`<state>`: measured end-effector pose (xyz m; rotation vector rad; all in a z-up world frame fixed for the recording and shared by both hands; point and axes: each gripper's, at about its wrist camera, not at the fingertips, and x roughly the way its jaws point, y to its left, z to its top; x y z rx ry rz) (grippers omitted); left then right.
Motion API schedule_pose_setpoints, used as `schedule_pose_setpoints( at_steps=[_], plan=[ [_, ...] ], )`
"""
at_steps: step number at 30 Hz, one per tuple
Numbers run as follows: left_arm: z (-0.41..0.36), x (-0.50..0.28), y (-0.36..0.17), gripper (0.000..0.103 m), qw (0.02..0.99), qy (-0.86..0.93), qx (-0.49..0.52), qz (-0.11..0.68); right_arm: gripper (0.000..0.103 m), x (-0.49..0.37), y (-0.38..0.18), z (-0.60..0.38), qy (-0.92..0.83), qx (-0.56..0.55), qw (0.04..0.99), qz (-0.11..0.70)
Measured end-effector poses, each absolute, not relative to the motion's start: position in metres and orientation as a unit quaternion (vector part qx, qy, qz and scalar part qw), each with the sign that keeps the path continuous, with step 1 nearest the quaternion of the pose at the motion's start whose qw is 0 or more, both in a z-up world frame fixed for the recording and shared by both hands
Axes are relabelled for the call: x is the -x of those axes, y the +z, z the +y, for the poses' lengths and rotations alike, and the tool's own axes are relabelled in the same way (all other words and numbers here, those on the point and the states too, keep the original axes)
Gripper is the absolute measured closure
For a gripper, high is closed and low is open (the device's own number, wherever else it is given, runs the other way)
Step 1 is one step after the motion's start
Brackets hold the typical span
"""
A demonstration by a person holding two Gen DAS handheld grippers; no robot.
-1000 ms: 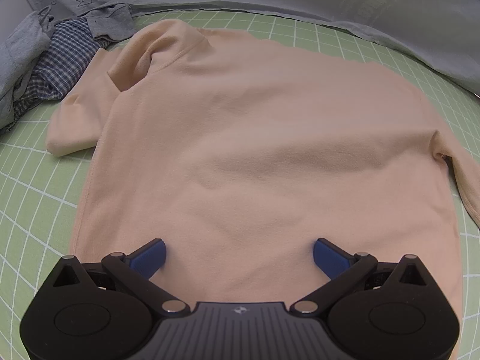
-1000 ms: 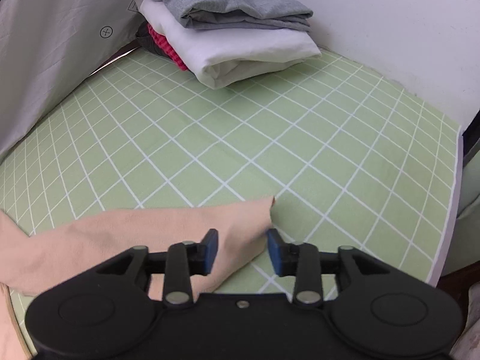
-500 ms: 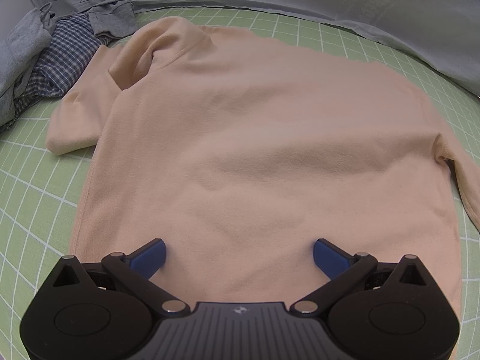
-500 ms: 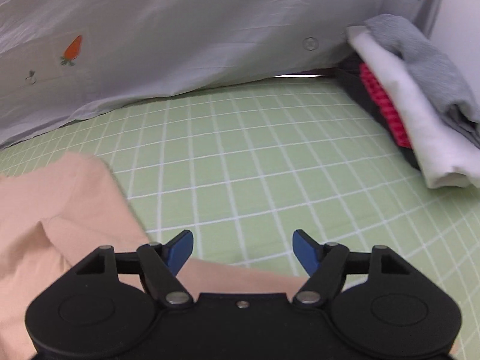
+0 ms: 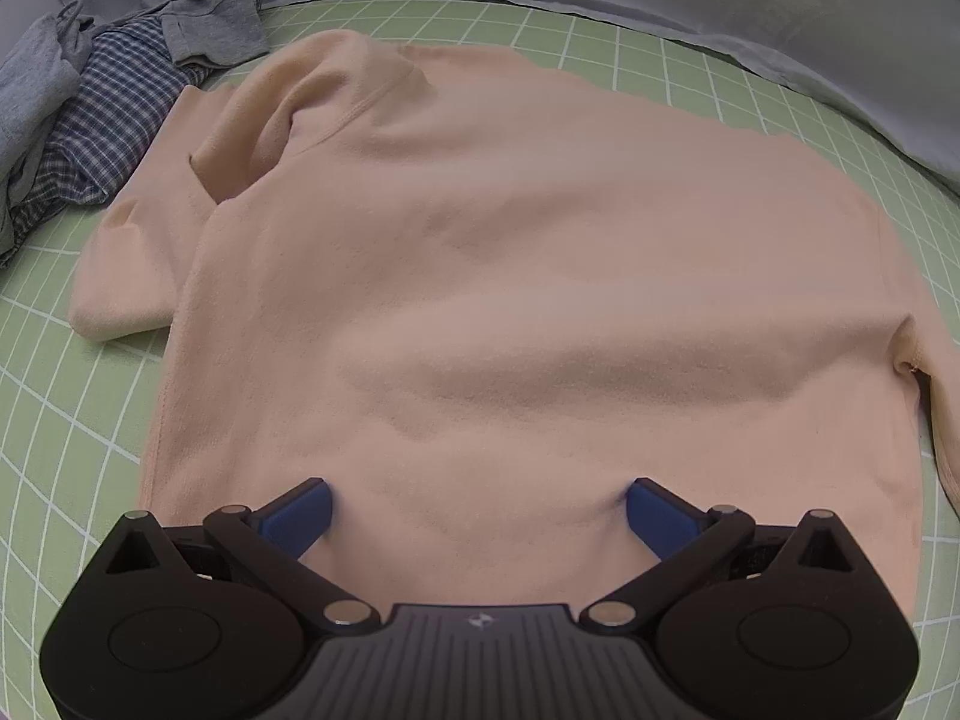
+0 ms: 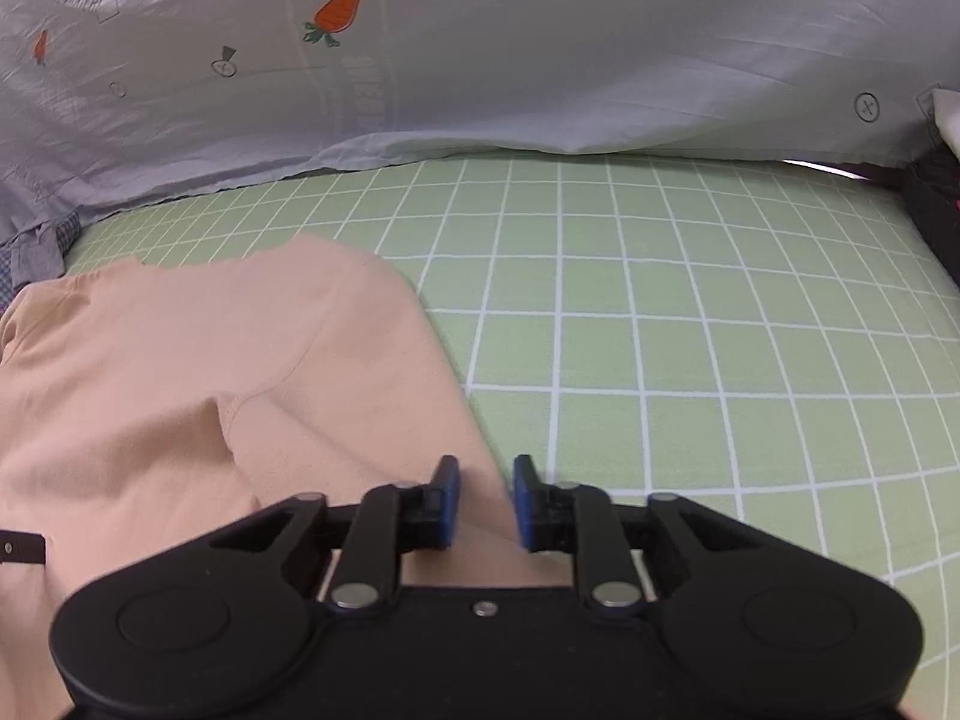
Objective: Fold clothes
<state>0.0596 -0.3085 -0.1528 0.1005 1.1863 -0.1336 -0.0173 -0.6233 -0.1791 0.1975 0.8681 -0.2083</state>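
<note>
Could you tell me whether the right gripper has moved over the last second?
Yes. The right gripper has swung left: the folded clothes pile, central a second ago, has slid off the right edge, and the carrot-print sheet now fills the background. Its fingers have narrowed over the peach sweater's sleeve.

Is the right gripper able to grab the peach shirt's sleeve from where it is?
Probably yes. The right gripper sits with its jaws narrowly apart around the sleeve of the peach shirt, and nothing lies between them.
</note>
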Motion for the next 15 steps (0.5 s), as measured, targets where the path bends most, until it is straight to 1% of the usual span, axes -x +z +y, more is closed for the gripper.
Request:
schedule_pose_setpoints(
  at_steps=[3, 8, 10, 12, 15],
  plan=[
    [-0.308, -0.058, -0.153, 0.000, 0.829, -0.063, -0.047, 0.554, 0.100, 0.011, -0.178, -0.623, -0.079, -0.071, 0.899, 0.424],
    [-0.307, -0.054, -0.153, 0.000, 0.833, -0.064, -0.047, 0.548, 0.100, -0.006, -0.171, -0.644, -0.149, -0.069, 0.914, 0.371],
    [-0.307, -0.054, -0.153, 0.000, 0.834, -0.064, -0.047, 0.546, 0.091, -0.007, -0.167, -0.650, -0.174, -0.067, 0.912, 0.366],
    [-0.308, -0.054, -0.154, 0.000, 0.835, -0.064, -0.047, 0.544, 0.070, -0.003, -0.165, -0.655, -0.196, -0.071, 0.905, 0.371],
    [-0.308, -0.053, -0.154, 0.000, 0.837, -0.064, -0.046, 0.542, 0.065, 0.032, -0.160, -0.659, -0.222, -0.098, 0.900, 0.362]
  ],
)
